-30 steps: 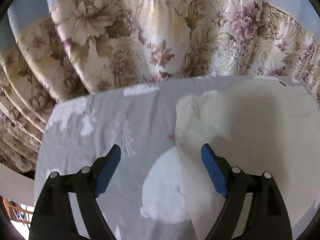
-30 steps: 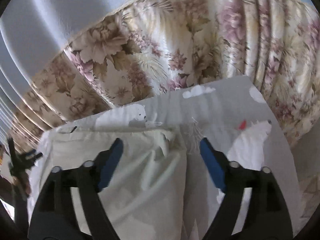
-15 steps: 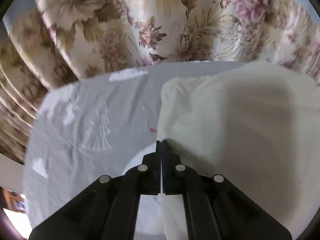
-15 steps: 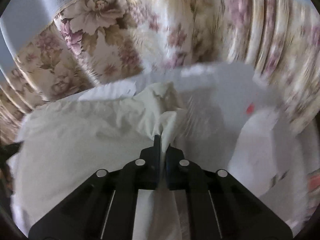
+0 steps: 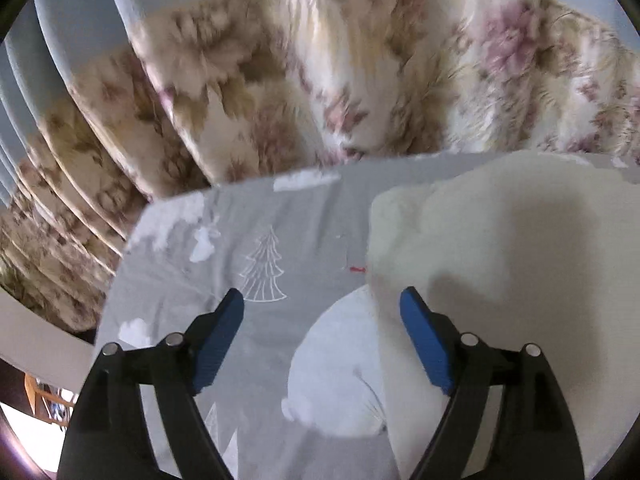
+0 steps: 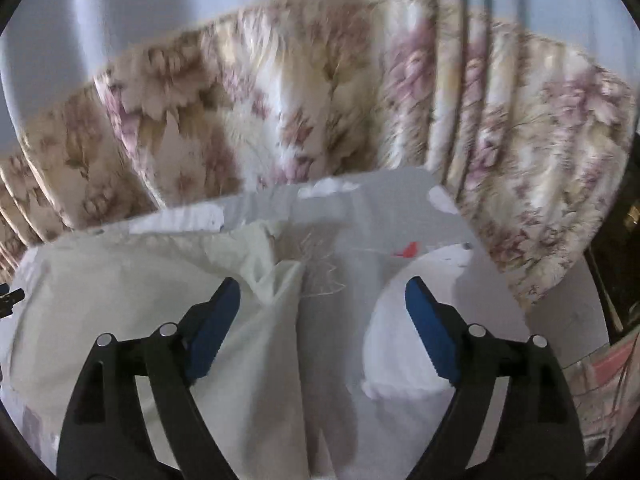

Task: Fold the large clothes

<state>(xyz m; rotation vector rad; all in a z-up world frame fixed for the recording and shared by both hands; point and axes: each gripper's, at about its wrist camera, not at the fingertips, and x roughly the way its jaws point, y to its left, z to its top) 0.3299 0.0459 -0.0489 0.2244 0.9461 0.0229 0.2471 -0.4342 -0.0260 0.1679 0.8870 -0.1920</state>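
A cream-white garment (image 5: 500, 264) lies on a grey sheet (image 5: 248, 232) printed with white trees and bears. In the left wrist view it fills the right side, and its left edge runs between my fingers. My left gripper (image 5: 322, 316) is open and holds nothing, just above that edge. In the right wrist view the garment (image 6: 132, 288) fills the left side, with a bunched corner (image 6: 276, 264) between the fingers. My right gripper (image 6: 322, 308) is open and empty above that corner.
A floral curtain (image 5: 320, 80) hangs right behind the far edge of the surface; it also shows in the right wrist view (image 6: 320, 100). The grey sheet (image 6: 400, 240) drops off at the right. A dark object (image 6: 8, 300) pokes in at the left.
Both grippers were open a second ago, shut on the garment's edge half a second ago, and have now opened and let it go. The garment lies on the sheet.
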